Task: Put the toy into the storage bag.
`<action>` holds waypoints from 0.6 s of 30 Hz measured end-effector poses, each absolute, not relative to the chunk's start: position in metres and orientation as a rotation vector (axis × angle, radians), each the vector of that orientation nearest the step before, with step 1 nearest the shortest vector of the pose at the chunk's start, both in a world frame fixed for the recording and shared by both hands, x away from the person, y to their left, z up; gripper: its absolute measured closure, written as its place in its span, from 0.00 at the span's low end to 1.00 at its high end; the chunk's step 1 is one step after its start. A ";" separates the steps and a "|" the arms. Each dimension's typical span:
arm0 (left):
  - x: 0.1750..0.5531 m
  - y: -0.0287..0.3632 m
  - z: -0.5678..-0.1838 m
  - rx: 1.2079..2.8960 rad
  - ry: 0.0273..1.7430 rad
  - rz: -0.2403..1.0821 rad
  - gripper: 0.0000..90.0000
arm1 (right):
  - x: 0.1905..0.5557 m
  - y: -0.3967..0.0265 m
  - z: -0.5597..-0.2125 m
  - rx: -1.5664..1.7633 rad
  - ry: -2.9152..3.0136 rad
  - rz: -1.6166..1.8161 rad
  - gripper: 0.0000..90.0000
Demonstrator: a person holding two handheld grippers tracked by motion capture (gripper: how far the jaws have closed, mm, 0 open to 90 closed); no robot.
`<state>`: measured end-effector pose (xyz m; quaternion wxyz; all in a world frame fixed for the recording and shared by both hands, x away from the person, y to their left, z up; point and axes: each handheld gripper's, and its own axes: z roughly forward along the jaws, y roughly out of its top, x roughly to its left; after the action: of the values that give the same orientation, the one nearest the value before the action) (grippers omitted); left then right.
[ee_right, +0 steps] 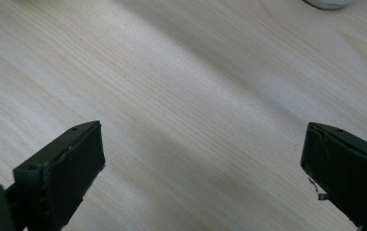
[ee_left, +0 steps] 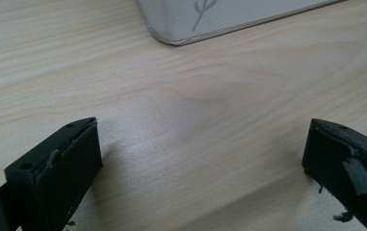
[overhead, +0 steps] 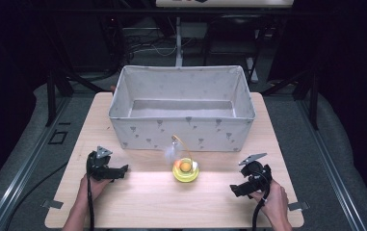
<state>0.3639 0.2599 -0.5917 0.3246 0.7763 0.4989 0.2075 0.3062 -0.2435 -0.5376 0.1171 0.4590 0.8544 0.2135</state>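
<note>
Left gripper point(overhead: 122, 169): jaws wide apart, nothing between them, low over the table point(overhead: 142, 199). Right gripper point(overhead: 235, 188): likewise released and empty. The yellow toy point(overhead: 186, 170) with its wire hoop and feather stands between the two grippers, apart from both. The fabric box point(overhead: 181, 132) sits just beyond the toy.

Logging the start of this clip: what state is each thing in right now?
Fabric bin: upright, open-topped, nothing inside.
Yellow cat toy: upright on the table in front of the bin, orange ball in it, untouched.
Left gripper: open, nothing between its jaws.
Right gripper: open, nothing between its jaws.
</note>
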 end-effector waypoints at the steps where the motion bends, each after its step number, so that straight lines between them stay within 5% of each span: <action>1: 0.364 0.260 -0.592 2.036 1.308 0.545 0.00 | 0.306 -0.244 -0.537 1.339 2.508 0.619 0.02; 18: 0.364 0.260 -0.592 2.035 1.309 0.546 0.00 | 0.307 -0.234 -0.530 1.304 2.573 0.549 0.02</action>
<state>0.3636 0.2597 -0.5918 0.3243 0.7761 0.4993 0.2081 0.3065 -0.2337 -0.5303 0.1024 0.4419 0.8716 0.1858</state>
